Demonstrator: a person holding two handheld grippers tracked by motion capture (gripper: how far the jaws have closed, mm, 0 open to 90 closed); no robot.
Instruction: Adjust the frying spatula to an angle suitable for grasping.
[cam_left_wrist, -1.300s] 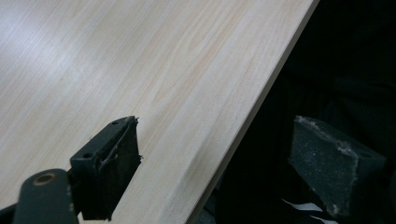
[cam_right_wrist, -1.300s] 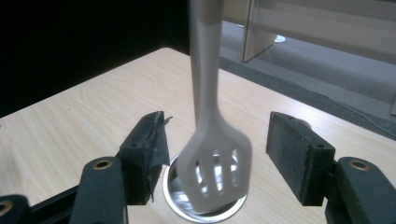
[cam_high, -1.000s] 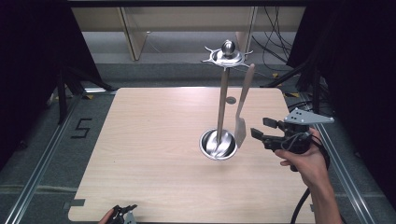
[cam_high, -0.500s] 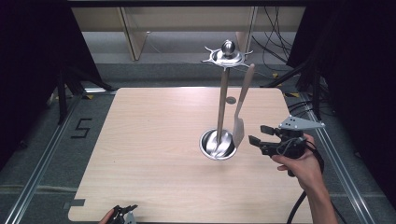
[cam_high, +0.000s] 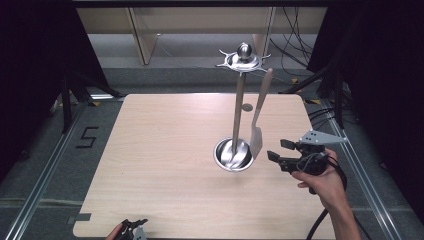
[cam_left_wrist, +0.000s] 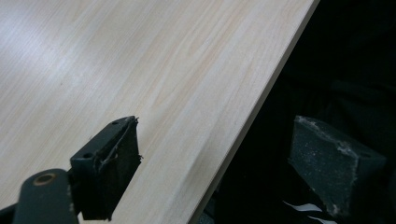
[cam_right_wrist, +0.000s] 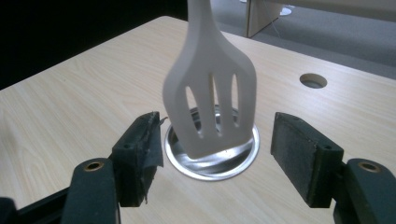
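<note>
A slotted spatula (cam_high: 259, 117) was seen hanging from the metal rack (cam_high: 239, 107), whose round base (cam_high: 233, 155) stood on the wooden table (cam_high: 165, 150) right of its middle; the spatula's blade hung low, just beside the right edge of that base and above it, and whether it touched the base could not be told; the right gripper (cam_high: 279, 150) was held by the person's right hand (cam_high: 322, 180) just to the right of the blade, pointed toward it and level with it; its jaws had just been opening and were seen spread wide, released, with nothing pressed between the pads; in the right gripper view the white blade (cam_right_wrist: 210, 100) was framed between the two black jaws but farther off, apart from both; a round hole (cam_right_wrist: 313, 80) in the table was seen behind it; the left gripper (cam_high: 133, 229) was kept at the near edge of the table, well apart from the rack; in the left gripper view its jaws were seen wide apart and empty, one above the wood (cam_left_wrist: 116, 60) and the other beyond the table edge.
</note>
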